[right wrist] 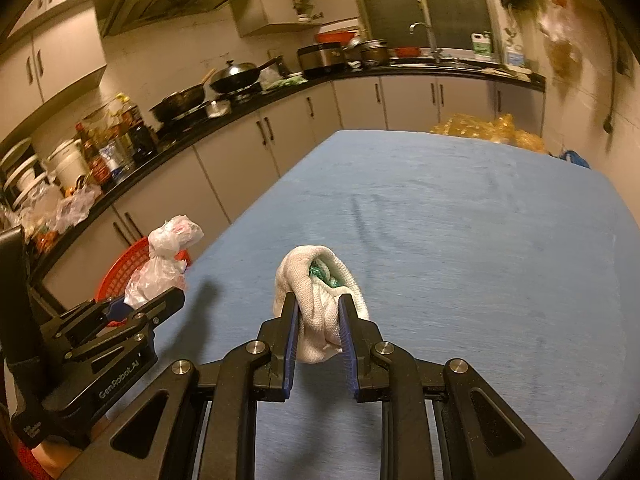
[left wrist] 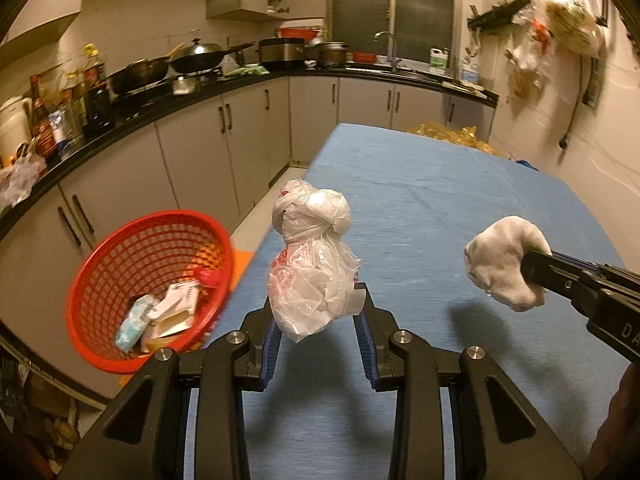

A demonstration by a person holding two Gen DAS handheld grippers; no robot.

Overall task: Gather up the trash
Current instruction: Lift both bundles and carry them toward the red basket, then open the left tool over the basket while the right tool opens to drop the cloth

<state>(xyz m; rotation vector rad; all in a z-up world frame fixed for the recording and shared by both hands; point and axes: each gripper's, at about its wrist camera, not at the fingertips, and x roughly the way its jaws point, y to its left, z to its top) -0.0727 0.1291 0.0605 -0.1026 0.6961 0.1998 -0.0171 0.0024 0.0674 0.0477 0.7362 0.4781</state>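
Observation:
My left gripper (left wrist: 316,300) is shut on a knotted white plastic bag (left wrist: 312,256) and holds it above the left edge of the blue table (left wrist: 440,200). A red mesh basket (left wrist: 148,284) with several pieces of trash in it sits just left of the table, below its edge. My right gripper (right wrist: 318,312) is shut on a bunched white cloth (right wrist: 320,296) with a bit of green inside, held above the table. The cloth (left wrist: 504,264) and right gripper (left wrist: 532,268) show at the right of the left wrist view. The bag (right wrist: 160,264), the left gripper (right wrist: 148,304) and the basket (right wrist: 120,276) show at the left of the right wrist view.
A black kitchen counter (left wrist: 200,96) with pans, bottles and pots runs along the left and back. Yellow plastic (left wrist: 452,134) lies beyond the table's far edge. Bags hang on the right wall (left wrist: 560,32).

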